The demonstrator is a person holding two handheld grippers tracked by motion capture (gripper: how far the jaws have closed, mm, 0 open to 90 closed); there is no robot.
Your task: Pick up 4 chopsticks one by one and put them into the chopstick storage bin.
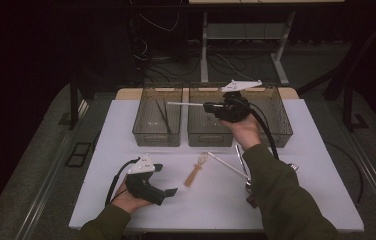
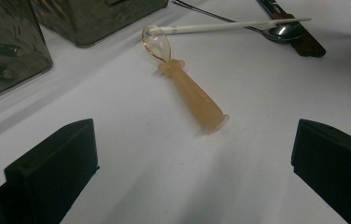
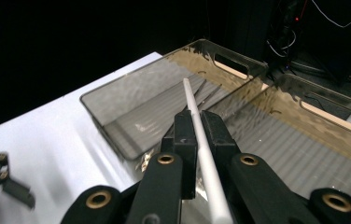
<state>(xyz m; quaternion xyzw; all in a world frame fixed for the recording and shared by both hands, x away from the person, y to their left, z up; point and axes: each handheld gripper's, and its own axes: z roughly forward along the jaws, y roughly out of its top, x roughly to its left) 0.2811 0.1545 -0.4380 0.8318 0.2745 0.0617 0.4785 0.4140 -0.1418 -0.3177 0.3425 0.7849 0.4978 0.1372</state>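
My right gripper hangs over the near-left part of the right tinted bin, shut on a thin white stick. In the right gripper view the jaws pinch that stick mid-length, and its tip reaches over the left bin. My left gripper rests at the table's front left, open with nothing between its jaws. An orange translucent spoon lies on the white table ahead of it, also seen from above as the orange spoon.
The left bin holds dark thin utensils. A second white stick, a metal spoon and a brown-handled piece lie beside the person's right sleeve. Dark floor and cables surround the table.
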